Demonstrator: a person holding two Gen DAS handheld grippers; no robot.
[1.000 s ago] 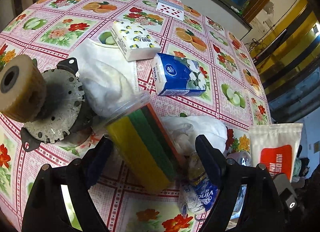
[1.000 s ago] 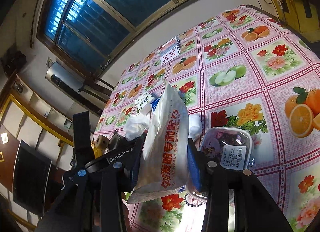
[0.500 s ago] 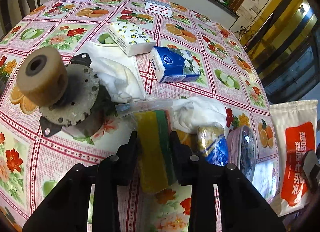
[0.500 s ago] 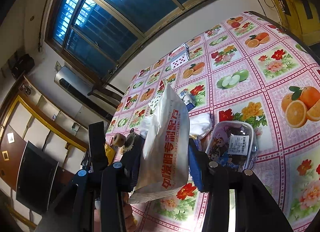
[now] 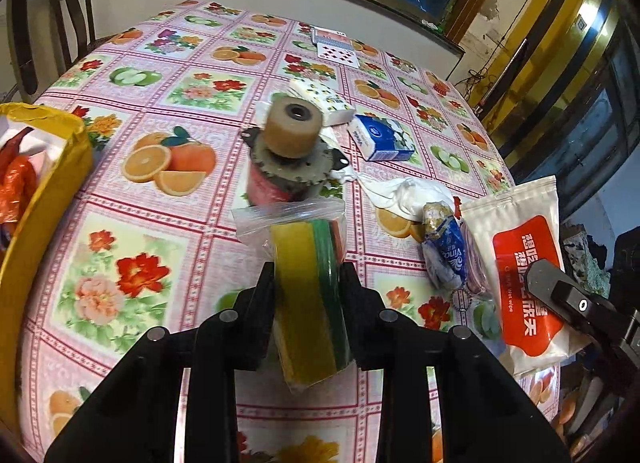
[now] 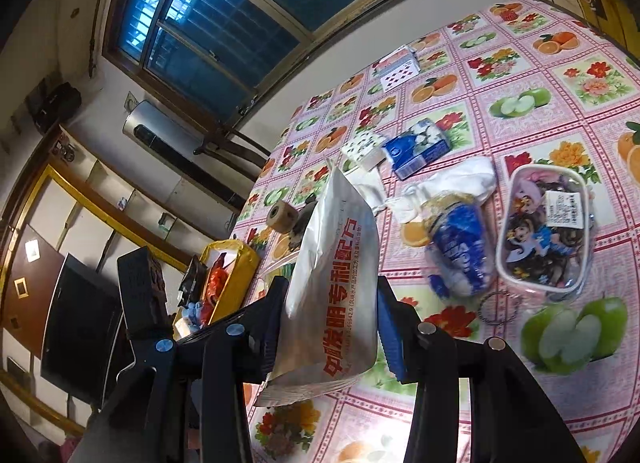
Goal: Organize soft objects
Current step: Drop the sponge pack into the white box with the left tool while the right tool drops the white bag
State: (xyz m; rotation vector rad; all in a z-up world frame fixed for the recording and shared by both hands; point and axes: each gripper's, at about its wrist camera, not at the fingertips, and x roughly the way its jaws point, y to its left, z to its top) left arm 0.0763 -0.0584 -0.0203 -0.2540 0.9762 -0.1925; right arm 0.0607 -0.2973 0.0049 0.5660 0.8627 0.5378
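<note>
- My left gripper (image 5: pixel 307 287): fingers clamped on a bagged stack of sponges (image 5: pixel 310 291), yellow and green, lifted clear above the floral tablecloth (image 5: pixel 160 223).
- My right gripper (image 6: pixel 332 319): fingers pinching a white wet-wipe pack (image 6: pixel 334 295), raised off the table.
- Yellow bag (image 5: pixel 48 199) open at the table's left edge.
- Blue tissue pack (image 5: pixel 380 137) lies beside white cloth (image 5: pixel 404 193).

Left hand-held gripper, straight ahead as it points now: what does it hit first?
Likely the metal gear part with the tan roller, just beyond the bagged sponges that the left hand-held gripper holds. Depth unclear.
</note>
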